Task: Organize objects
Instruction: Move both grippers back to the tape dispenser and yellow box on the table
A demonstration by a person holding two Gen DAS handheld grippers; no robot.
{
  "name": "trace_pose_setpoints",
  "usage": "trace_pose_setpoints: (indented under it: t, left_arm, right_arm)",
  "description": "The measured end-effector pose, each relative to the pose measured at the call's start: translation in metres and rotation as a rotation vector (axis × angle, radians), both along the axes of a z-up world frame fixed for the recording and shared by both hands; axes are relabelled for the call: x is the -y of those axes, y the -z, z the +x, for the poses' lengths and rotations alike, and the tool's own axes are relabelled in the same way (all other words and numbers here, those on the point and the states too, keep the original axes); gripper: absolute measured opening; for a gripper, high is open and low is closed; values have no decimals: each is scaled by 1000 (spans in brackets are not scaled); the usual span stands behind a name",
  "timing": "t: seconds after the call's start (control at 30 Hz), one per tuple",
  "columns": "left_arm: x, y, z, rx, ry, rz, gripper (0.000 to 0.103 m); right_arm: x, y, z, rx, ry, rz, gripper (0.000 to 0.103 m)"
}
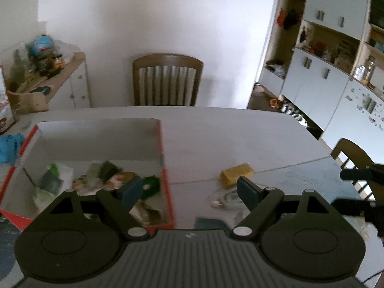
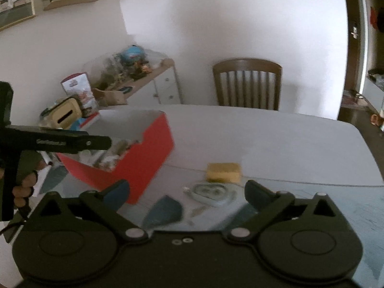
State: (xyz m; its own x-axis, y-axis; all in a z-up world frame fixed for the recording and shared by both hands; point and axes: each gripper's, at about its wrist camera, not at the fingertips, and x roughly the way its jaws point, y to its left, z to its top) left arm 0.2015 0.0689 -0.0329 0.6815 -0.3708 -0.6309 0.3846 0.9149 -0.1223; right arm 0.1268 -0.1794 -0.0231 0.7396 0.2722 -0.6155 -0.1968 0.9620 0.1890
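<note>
A red cardboard box [image 1: 165, 175] with a white inside stands on the table and holds several small mixed objects [image 1: 100, 177]. It also shows in the right wrist view [image 2: 144, 160]. A yellow sponge [image 1: 236, 174] lies on the table to the box's right, also in the right wrist view [image 2: 223, 172]. A pale ring-shaped object [image 2: 211, 193] and a dark blue flat piece [image 2: 164, 210] lie in front of the sponge. My left gripper [image 1: 189, 192] is open and empty over the box's right wall. My right gripper [image 2: 187, 193] is open and empty above the ring-shaped object.
A wooden chair [image 1: 166, 81] stands at the table's far side, another [image 1: 352, 156] at the right. A side cabinet [image 1: 72, 81] with clutter is at the back left. White cupboards [image 1: 324, 72] line the right. A blue cloth [image 1: 9, 145] lies left of the box.
</note>
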Motion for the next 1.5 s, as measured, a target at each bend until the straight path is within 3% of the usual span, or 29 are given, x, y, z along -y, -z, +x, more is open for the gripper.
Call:
trace_pose_setpoints:
  t: [0.43,0.87,1.07,1.33,1.5]
  left_arm:
    - [72,41,-15,-20,67,31,86]
    - [122,101,8,-93,-67,81,86]
    - [146,115,18,-118,-202,124,86]
    - [185,116,29,-46,-262,207,86]
    - [197,122,44,-50,-276,247,86]
  right_arm:
    - [62,15,9,-35,58,-44,102]
    - [82,47,73,-90,43,-54,102]
    - [82,58,103,-103,-14,-85,102]
    - [82,66,138,-108,-102,-111,101]
    - [85,74,161,-138,-137,-105,101]
